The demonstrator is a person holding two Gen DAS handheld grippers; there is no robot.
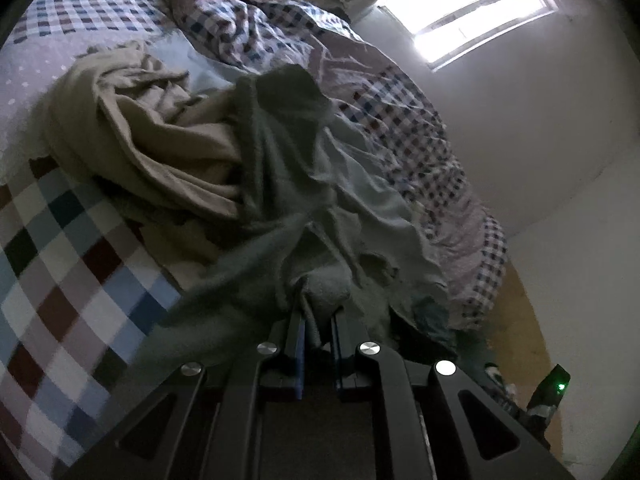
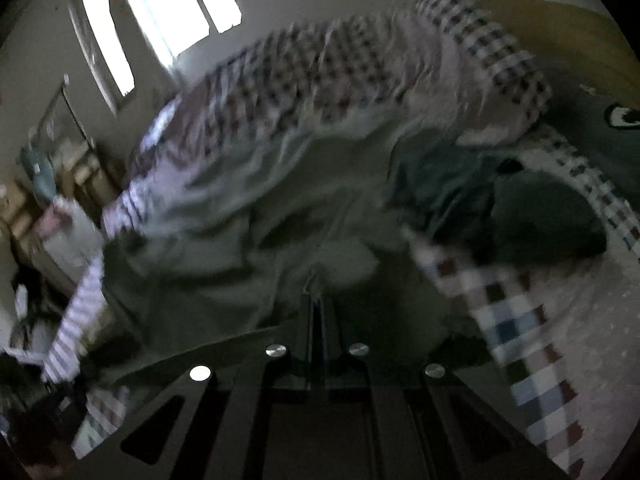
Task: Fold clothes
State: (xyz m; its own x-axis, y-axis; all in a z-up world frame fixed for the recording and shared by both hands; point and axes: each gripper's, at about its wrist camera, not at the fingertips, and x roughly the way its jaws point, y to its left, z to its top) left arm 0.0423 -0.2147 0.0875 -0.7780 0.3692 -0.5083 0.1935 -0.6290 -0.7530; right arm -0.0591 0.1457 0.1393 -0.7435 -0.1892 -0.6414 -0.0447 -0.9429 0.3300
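Observation:
A grey-green garment [image 1: 280,152] lies bunched on the bed, and my left gripper [image 1: 317,305] is shut on a thick fold of it near the bed's edge. To its left, a crumpled beige garment [image 1: 160,140] lies partly under it. A pale blue-white cloth [image 1: 372,196] lies to its right. The right wrist view is blurred: my right gripper [image 2: 316,294] has its jaws together on a thin ridge of a pale grey-green garment [image 2: 240,220] spread in front of it. A dark green garment [image 2: 504,208] lies to the right of that.
The bed has a checked quilt [image 1: 60,264] and a rumpled checked blanket [image 1: 400,120] along the far side. A bright window [image 1: 480,12] is in the wall beyond. A dark device with a green light [image 1: 552,392] stands on the floor at the right. Cluttered furniture [image 2: 44,200] stands beside the bed.

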